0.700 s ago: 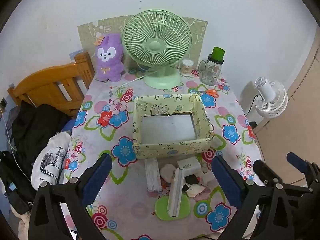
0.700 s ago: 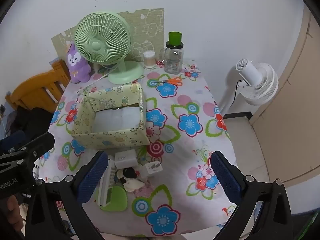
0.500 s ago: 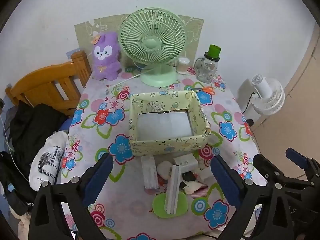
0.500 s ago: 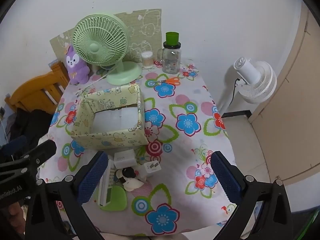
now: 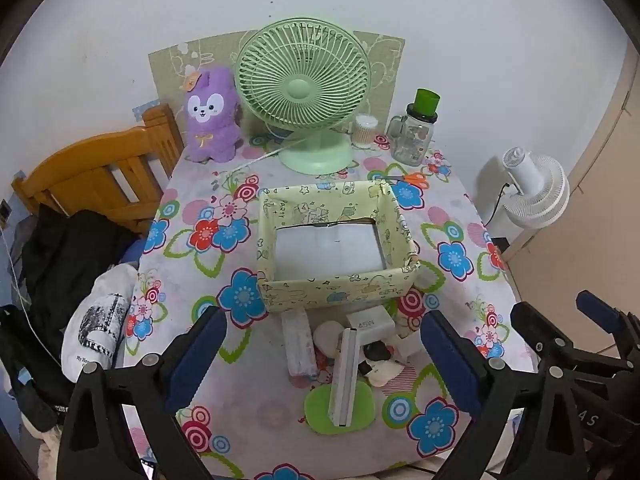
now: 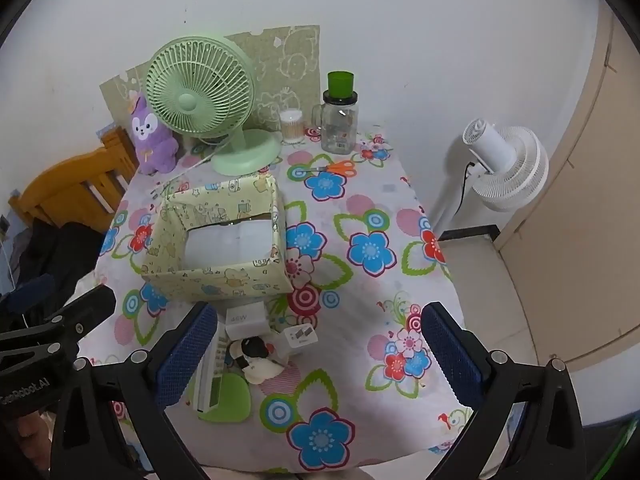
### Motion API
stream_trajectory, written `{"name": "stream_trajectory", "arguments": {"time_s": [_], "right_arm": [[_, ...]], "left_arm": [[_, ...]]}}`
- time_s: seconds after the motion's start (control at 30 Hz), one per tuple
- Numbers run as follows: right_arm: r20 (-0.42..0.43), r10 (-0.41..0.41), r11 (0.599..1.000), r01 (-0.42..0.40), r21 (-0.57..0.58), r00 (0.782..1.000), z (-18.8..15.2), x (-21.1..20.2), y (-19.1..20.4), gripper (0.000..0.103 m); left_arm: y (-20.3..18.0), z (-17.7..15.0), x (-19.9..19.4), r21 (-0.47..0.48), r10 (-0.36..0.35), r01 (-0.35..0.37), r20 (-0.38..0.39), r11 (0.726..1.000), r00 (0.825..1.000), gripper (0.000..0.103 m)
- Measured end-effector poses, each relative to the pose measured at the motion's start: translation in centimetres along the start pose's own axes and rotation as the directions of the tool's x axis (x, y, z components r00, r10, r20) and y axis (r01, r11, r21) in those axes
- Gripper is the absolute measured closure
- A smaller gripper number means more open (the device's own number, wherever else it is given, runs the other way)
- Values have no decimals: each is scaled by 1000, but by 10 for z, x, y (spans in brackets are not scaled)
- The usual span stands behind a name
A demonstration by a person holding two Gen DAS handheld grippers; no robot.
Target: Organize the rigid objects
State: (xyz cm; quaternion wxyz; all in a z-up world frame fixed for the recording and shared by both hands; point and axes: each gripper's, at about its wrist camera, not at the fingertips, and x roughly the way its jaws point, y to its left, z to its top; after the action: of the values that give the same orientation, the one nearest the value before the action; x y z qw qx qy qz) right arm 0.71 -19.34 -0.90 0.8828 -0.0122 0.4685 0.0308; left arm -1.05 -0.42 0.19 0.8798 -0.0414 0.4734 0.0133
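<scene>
A yellow patterned box point(image 5: 336, 292) point(image 6: 224, 280) stands open-topped in the middle of the flowered table, with a white bottom and nothing in it. In front of it lies a huddle of small items: a white charger block point(image 5: 370, 322) point(image 6: 245, 319), a white calculator on edge point(image 5: 346, 376) point(image 6: 212, 376), a white packet point(image 5: 298, 346), a small white adapter point(image 6: 300, 338), a black-and-white piece point(image 6: 256, 350) and a green disc point(image 5: 340, 404) point(image 6: 230, 400). My left gripper point(image 5: 320, 356) hovers open above this huddle. My right gripper point(image 6: 316, 352) hangs open just right of it. Neither holds anything.
At the back stand a green desk fan point(image 5: 304, 92), a purple plush rabbit point(image 5: 210, 120), a jar of cotton swabs point(image 5: 365, 130), a green-lidded glass jar point(image 5: 416, 132) and orange scissors point(image 5: 412, 178). A wooden chair point(image 5: 96, 176) with dark clothes is left; a white floor fan point(image 6: 504, 168) is right.
Both views have drawn back and risen slightly, so the table looks a little smaller and lower. The objects lie as before and both grippers stay open.
</scene>
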Motion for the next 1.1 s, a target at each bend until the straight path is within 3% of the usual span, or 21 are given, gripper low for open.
{"name": "stream_trajectory", "arguments": {"time_s": [1.1], "right_arm": [[15, 11, 1000, -11, -27, 1000, 2, -4, 7, 0]], "left_arm": [[-4, -2, -1, 11, 37, -37, 7, 999, 999, 9]]}}
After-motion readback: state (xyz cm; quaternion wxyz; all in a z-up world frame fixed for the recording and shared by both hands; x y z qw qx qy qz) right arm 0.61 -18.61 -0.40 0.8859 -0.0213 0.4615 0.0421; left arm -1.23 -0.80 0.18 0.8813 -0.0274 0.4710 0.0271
